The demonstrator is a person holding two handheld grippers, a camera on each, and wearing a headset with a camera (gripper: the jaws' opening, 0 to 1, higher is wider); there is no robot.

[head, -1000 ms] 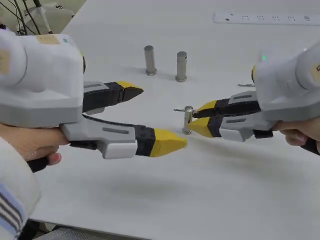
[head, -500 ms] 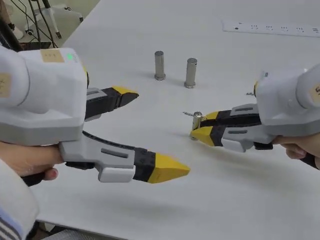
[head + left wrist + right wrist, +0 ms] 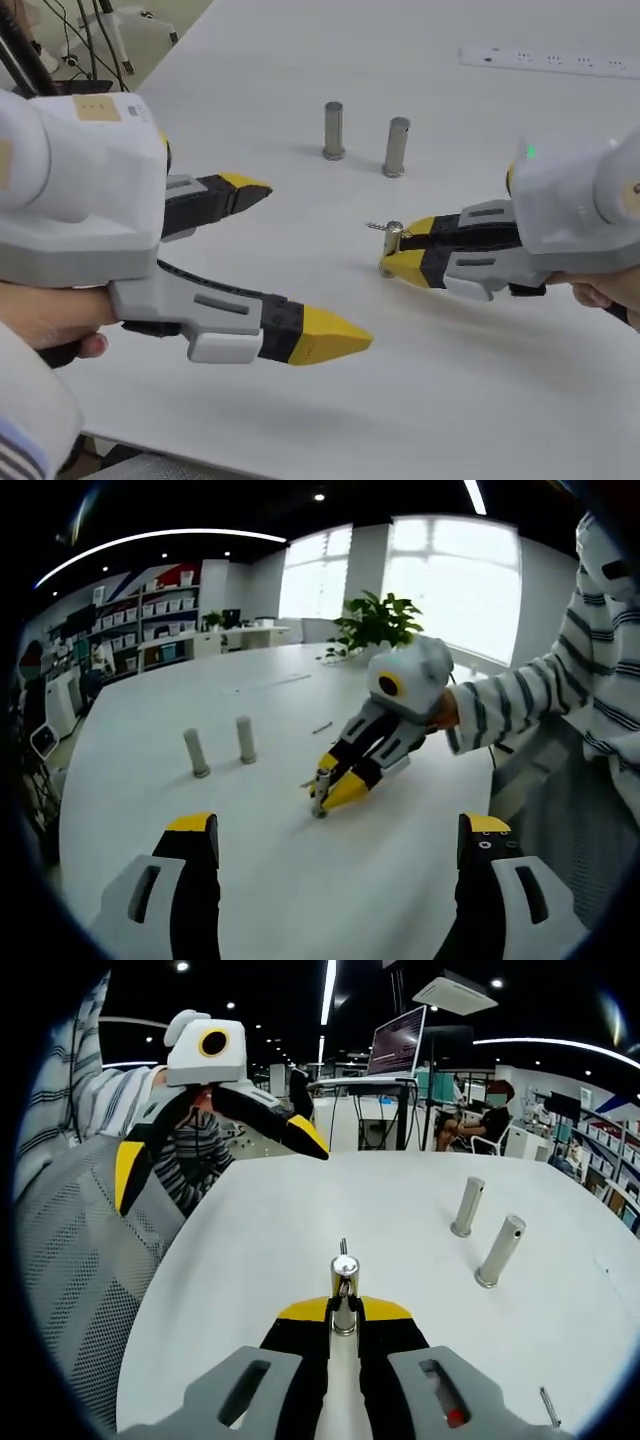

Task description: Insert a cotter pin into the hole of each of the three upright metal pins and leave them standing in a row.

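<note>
Head view, left to right: my left claw hangs wide apart, gripping nothing; two bare metal pins stand upright beyond it on the tabletop; my right claw is clenched on the third metal pin, a cotter pin through its hole; I judge one of three done, two left; a spare cotter pin lies nearby, making two counted.
</note>
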